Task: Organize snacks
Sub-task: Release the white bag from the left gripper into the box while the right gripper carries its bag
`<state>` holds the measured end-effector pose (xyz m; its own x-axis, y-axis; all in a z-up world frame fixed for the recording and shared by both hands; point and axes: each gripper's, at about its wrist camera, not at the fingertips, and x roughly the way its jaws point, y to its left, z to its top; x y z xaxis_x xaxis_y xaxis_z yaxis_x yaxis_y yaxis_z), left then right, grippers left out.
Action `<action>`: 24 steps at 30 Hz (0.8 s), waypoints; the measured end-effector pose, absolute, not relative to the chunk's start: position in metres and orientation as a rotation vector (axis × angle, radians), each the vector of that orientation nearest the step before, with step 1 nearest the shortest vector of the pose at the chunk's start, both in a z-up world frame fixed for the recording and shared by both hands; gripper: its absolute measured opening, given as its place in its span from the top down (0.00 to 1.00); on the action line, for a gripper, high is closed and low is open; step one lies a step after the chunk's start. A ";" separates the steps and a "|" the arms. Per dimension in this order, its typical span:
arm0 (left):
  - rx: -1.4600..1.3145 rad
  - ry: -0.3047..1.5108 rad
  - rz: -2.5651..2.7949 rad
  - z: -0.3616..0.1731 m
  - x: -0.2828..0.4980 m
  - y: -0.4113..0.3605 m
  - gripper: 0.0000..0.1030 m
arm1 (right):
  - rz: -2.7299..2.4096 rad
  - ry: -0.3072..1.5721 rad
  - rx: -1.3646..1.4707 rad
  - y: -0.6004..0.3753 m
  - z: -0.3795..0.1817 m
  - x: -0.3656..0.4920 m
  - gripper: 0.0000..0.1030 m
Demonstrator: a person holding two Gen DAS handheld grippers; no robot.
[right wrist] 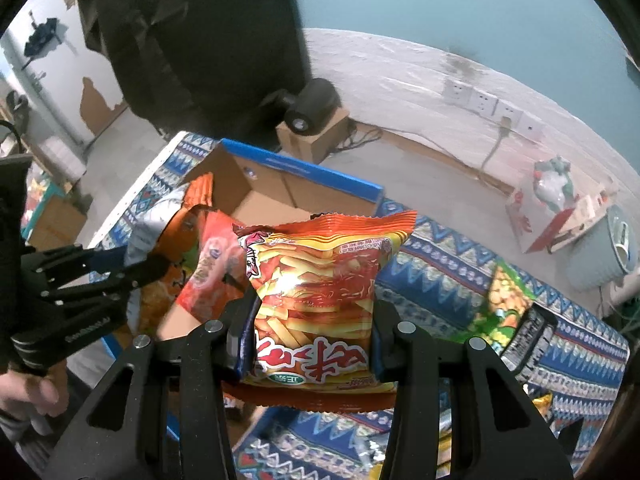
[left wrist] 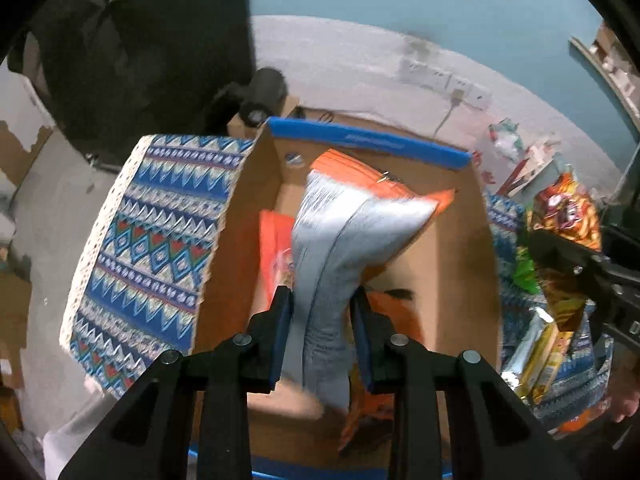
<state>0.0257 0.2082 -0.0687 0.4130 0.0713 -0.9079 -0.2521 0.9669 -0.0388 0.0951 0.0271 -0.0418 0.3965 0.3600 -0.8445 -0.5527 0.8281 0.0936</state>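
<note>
Patterned tablecloth (right wrist: 460, 268); each hand-held gripper clamps snack bag beside cardboard box (left wrist: 452, 248).

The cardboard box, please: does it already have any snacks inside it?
Yes: an orange packet lies inside the cardboard box, beneath the silver-backed bag.

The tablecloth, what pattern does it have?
The tablecloth has blue, white and red zigzags and diamonds, clearest in the left wrist view.

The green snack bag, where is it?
In the right wrist view, the green snack bag lies on the patterned cloth, right of the red fries bag held by the right gripper.
</note>
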 end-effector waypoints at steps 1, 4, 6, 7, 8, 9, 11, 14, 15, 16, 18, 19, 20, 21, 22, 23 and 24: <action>-0.181 1.130 0.215 -0.069 0.025 0.210 0.71 | 0.589 1.012 -0.217 0.031 -0.043 0.095 0.59; -0.191 1.133 0.243 -0.067 0.022 0.216 0.68 | 0.603 1.020 -0.221 0.038 -0.047 0.095 0.59; -0.210 1.121 0.247 -0.064 0.020 0.220 0.61 | 0.608 1.024 -0.225 0.043 -0.049 0.094 0.59; -0.214 1.111 0.250 -0.062 0.019 0.221 0.59 | 0.614 1.026 -0.230 0.048 -0.050 0.093 0.59; -0.214 1.106 0.255 -0.060 0.018 0.222 0.58 | 0.618 1.027 -0.233 0.050 -0.051 0.093 0.59; -0.212 1.100 0.257 -0.058 0.018 0.223 0.58 | 0.622 1.027 -0.235 0.052 -0.051 0.092 0.59; -0.218 1.096 0.257 -0.055 0.017 0.224 0.58 | 0.634 1.029 -0.238 0.057 -0.053 0.092 0.59; -0.225 1.089 0.252 -0.053 0.016 0.224 0.58 | 0.648 1.032 -0.240 0.064 -0.055 0.092 0.59; -0.222 1.086 0.254 -0.052 0.015 0.224 0.58 | 0.655 1.036 -0.241 0.067 -0.056 0.093 0.59; -0.218 1.084 0.256 -0.052 0.015 0.224 0.57 | 0.659 1.038 -0.243 0.069 -0.057 0.093 0.59; -0.215 1.085 0.257 -0.052 0.014 0.224 0.55 | 0.669 1.041 -0.253 0.074 -0.060 0.093 0.59; -0.215 1.088 0.257 -0.053 0.014 0.225 0.55 | 0.674 1.042 -0.259 0.077 -0.061 0.094 0.59; -0.214 1.091 0.257 -0.053 0.014 0.225 0.55 | 0.677 1.043 -0.263 0.080 -0.063 0.094 0.59; -0.214 1.094 0.258 -0.054 0.013 0.226 0.55 | 0.679 1.044 -0.264 0.082 -0.063 0.094 0.59; -0.214 1.095 0.259 -0.054 0.013 0.225 0.55 | 0.683 1.044 -0.265 0.084 -0.064 0.094 0.59; -0.212 1.094 0.259 -0.054 0.012 0.226 0.55 | 0.689 1.044 -0.266 0.085 -0.065 0.094 0.59; -0.210 1.093 0.263 -0.054 0.012 0.226 0.55 | 0.692 1.044 -0.265 0.086 -0.066 0.094 0.59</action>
<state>0.0120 0.2262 -0.0539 0.4337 0.1061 -0.8948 -0.3120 0.9493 -0.0386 0.0942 0.0862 -0.0656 0.3167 0.3970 -0.8614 -0.6384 0.7609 0.1160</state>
